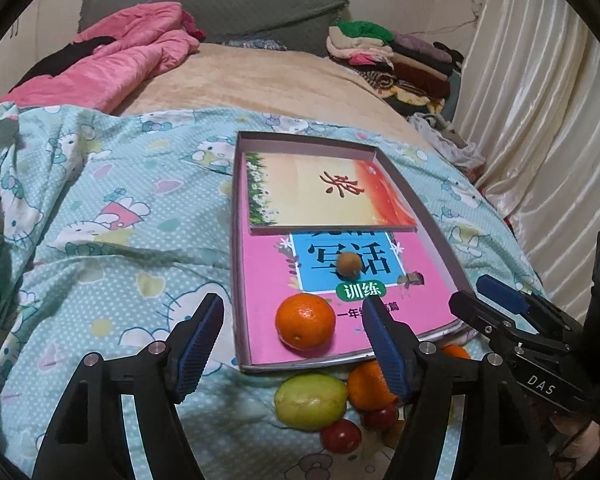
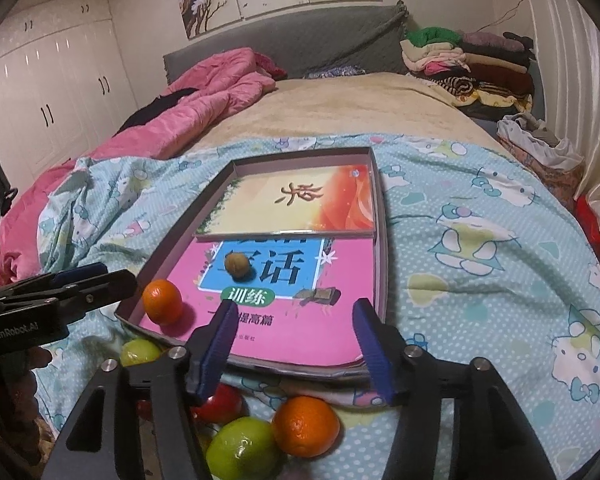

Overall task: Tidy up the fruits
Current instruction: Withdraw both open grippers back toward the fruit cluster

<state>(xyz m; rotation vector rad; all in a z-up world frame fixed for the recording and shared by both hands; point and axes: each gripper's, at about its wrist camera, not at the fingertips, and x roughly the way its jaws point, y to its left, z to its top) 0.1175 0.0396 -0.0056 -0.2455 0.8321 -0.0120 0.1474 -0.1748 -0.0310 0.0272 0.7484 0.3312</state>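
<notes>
A shallow cardboard box [image 1: 235,240] lies on the bed with two books in it. An orange [image 1: 305,322] sits on the pink book in the box's near left corner, and a small brown round fruit [image 1: 347,263] rests farther in. My left gripper [image 1: 292,302] is open above the orange, its pads not touching it. My right gripper [image 2: 296,307] is open over the box's near edge with nothing between its fingers. Outside the box, on the sheet, lie another orange [image 2: 306,426], a green fruit [image 2: 242,450], a second green fruit [image 2: 140,352] and red tomatoes [image 2: 220,402].
The box [image 2: 381,256] rests on a cartoon-print sheet [image 1: 100,240]. A pink quilt [image 1: 132,52] is heaped at the far left, and folded clothes [image 1: 384,52] are stacked at the far right by a curtain [image 1: 540,120]. The two grippers are close side by side.
</notes>
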